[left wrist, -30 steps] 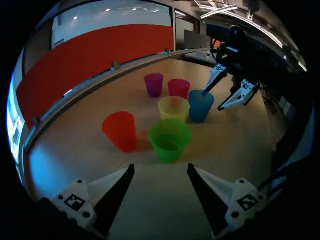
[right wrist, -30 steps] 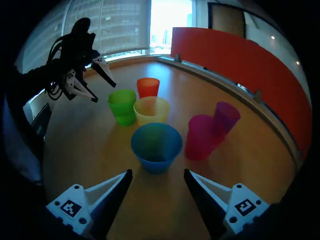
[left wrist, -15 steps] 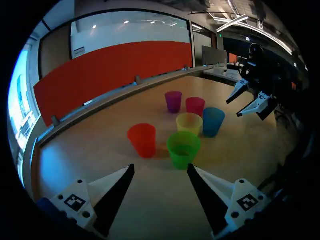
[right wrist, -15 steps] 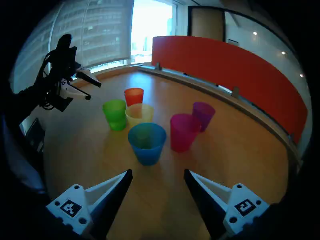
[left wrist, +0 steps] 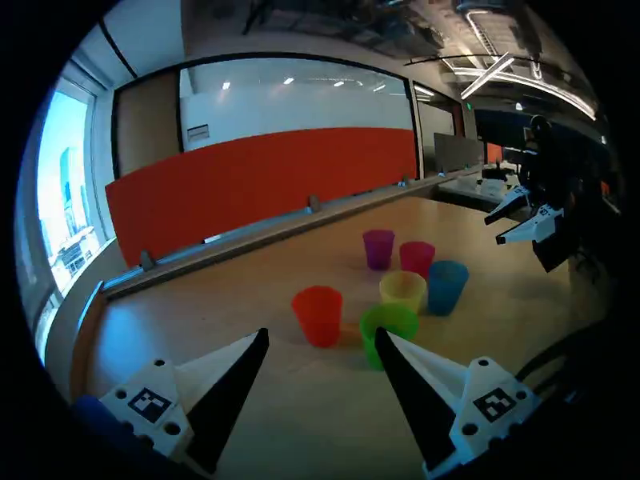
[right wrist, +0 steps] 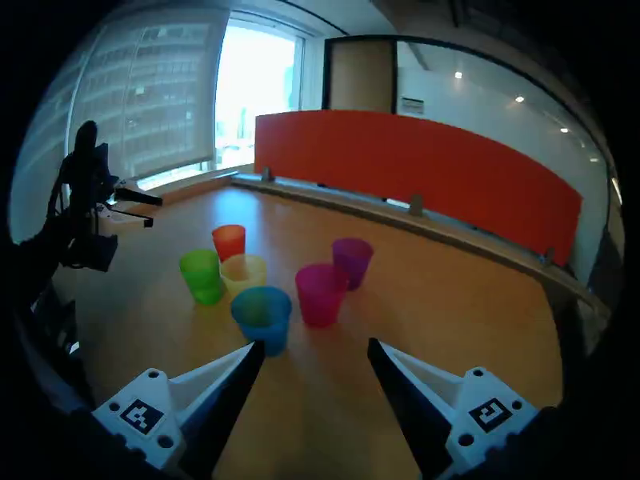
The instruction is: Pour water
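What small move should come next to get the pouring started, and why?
Probably ease the right tool forward toward the blue cup, the nearest one ahead of it. Both it and the left tool are open, empty and short of any cup, so nothing can be poured until one is gripped.

I count six cups — one orange cup [right wrist: 229, 240], one green cup [right wrist: 201, 276], one yellow cup [right wrist: 244, 274], one blue cup [right wrist: 262, 318], one pink cup [right wrist: 319, 294], one purple cup [right wrist: 352, 262]. One table [right wrist: 448, 320] under them, one red partition [right wrist: 416, 164] behind it, and two grippers — left gripper [left wrist: 318, 333], right gripper [right wrist: 314, 343].
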